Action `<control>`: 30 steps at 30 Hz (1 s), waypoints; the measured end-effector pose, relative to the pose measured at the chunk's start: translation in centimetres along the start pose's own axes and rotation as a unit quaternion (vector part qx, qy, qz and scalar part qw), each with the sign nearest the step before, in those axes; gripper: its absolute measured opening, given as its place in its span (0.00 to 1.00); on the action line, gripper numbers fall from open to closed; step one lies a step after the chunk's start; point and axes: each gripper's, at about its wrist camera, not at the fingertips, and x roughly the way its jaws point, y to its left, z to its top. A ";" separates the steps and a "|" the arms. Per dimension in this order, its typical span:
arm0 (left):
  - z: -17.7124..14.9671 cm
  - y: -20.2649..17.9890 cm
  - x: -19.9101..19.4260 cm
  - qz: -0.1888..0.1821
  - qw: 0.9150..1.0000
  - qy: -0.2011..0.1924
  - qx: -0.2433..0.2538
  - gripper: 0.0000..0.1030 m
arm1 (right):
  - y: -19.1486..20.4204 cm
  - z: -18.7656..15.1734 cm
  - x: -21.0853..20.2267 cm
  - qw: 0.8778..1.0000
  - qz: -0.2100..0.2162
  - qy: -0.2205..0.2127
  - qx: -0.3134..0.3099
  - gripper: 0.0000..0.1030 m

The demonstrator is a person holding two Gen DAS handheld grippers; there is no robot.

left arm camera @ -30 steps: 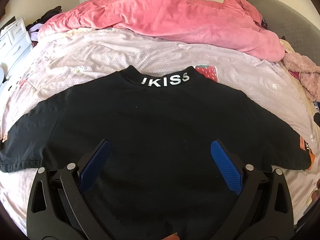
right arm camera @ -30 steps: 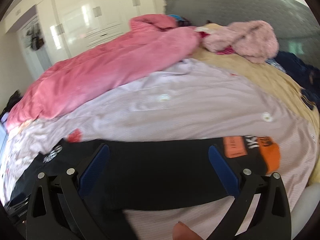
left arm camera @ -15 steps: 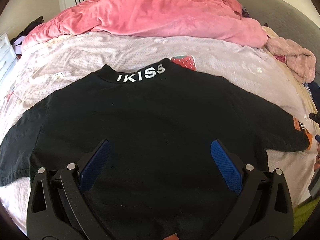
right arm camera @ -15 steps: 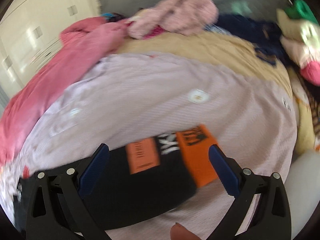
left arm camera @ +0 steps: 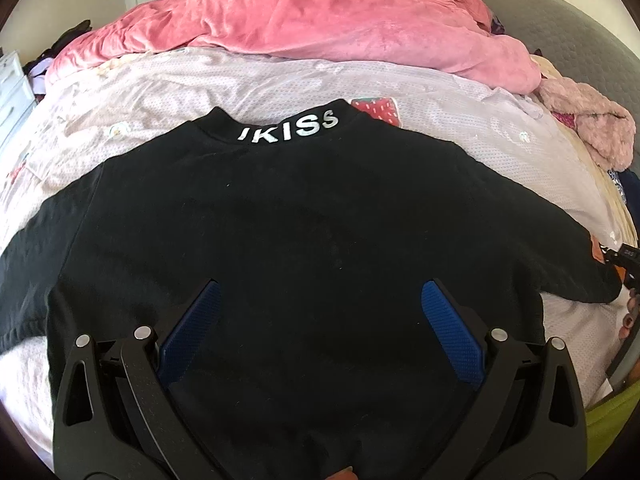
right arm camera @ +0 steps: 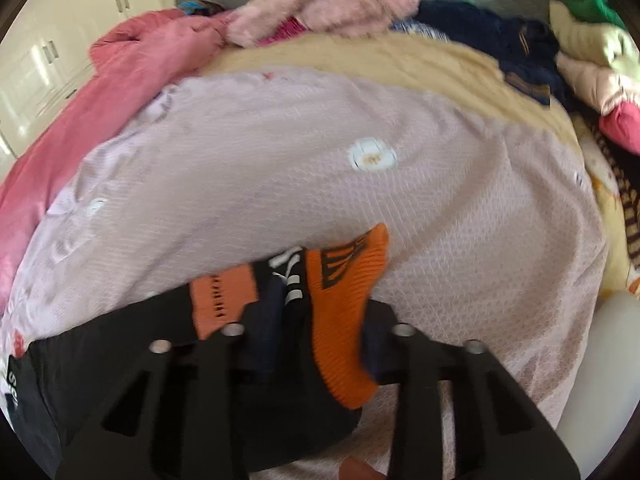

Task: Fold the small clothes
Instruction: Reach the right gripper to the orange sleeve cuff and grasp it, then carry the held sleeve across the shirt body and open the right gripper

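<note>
On the bed, over the pale pink sheet [left arm camera: 280, 80], the black top [left arm camera: 304, 216] lies spread flat, collar lettering away from you, sleeves out to either side. Its long axis runs left to right across your front.

Your left gripper [left arm camera: 320, 320] hangs over the lower middle of the garment with both blue pads [left arm camera: 448, 328] wide apart and nothing between them. Whether they touch the cloth cannot be told from this view.

Your right gripper [right arm camera: 316, 320] sits at the far right end, drawn together on the orange cuff [right arm camera: 344, 300] of the right sleeve; the ribbed cuff bunches up between the two arms. The picture is blurred, so the depth of the bite is unclear.

Judgement: the right hand owns the sleeve fold. The body of the garment lies to that gripper's left, so the sleeve should travel inward along the long axis toward the middle. The left gripper is well placed to pin the body while it does. The left sleeve [left arm camera: 28, 272] is untouched and nearer your left hand.

A pink quilt [left arm camera: 304, 24] lies heaped beyond, clear of the work.
</note>
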 end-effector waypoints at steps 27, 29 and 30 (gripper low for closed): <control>-0.1 4.3 -0.3 0.027 0.999 0.001 -0.042 0.91 | 22.7 -11.7 -12.1 0.893 0.372 0.009 -0.254 0.14; 0.0 4.2 -0.2 0.029 0.999 0.004 -0.046 0.91 | 22.5 -11.3 -11.8 0.890 0.391 0.026 -0.235 0.23; 0.1 4.0 -0.1 0.026 0.999 0.006 -0.047 0.91 | 22.4 -11.0 -11.8 0.887 0.400 0.029 -0.228 0.23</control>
